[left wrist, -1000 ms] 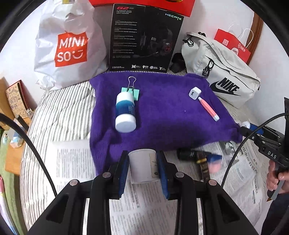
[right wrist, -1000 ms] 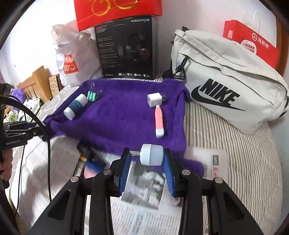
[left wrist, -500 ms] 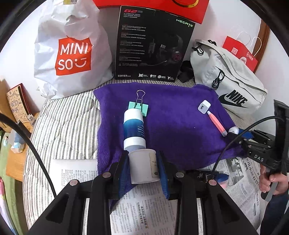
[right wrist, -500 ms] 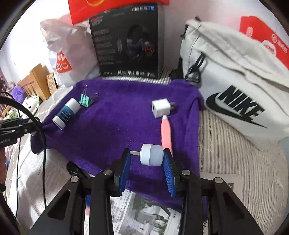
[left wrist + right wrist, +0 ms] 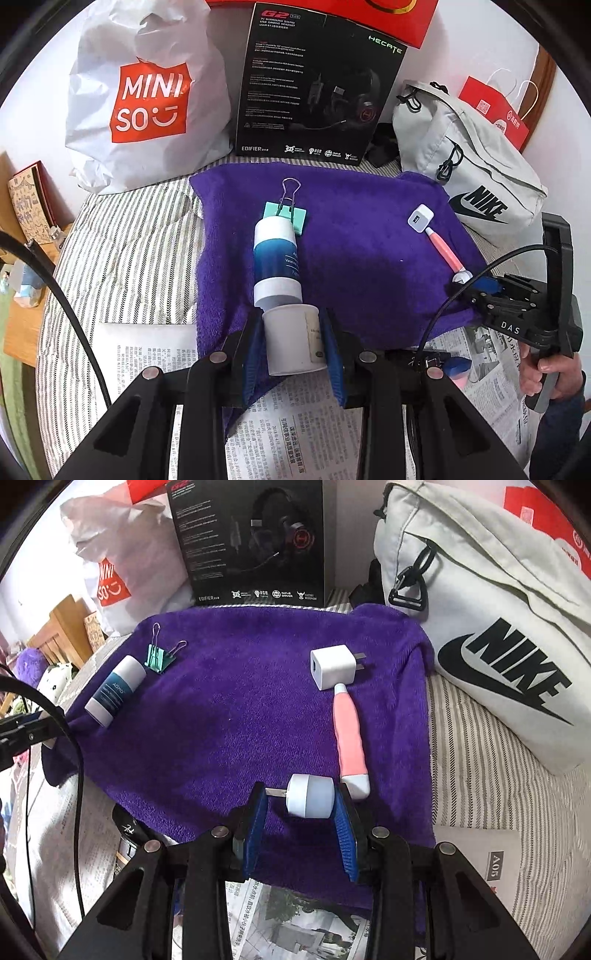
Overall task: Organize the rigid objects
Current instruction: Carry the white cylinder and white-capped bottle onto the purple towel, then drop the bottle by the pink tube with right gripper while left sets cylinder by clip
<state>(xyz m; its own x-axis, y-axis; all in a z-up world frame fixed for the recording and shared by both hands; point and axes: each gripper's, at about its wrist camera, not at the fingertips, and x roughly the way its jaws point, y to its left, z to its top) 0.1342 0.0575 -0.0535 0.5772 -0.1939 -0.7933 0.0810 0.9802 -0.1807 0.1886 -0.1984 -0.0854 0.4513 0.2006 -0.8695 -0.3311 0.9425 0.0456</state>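
A purple towel [image 5: 369, 266] holds a blue-and-white bottle [image 5: 275, 262] lying down, a green binder clip [image 5: 286, 214], a white charger [image 5: 421, 218] and a pink-handled tool [image 5: 445, 251]. My left gripper [image 5: 291, 332] is shut on a white jar [image 5: 293, 339] at the towel's near edge, right behind the bottle's end. My right gripper [image 5: 301, 797] is shut on a small pale blue plug [image 5: 310, 795] with a metal prong, low over the towel [image 5: 240, 720] beside the pink tool's [image 5: 349, 734] white tip. The charger [image 5: 332, 666], clip [image 5: 159, 659] and bottle [image 5: 116, 690] lie beyond.
A white Miniso bag [image 5: 147, 103], a black headset box [image 5: 314, 92], a grey Nike bag [image 5: 472, 184] and a red paper bag [image 5: 495, 110] line the back. Newspaper [image 5: 295, 424] covers the striped bedding [image 5: 129, 240] in front, with a dark bottle [image 5: 127, 834] on it.
Both grippers have moved forward onto the towel with their loads. The jar now sits just behind the bottle. The plug has come down beside the pink tool's tip.
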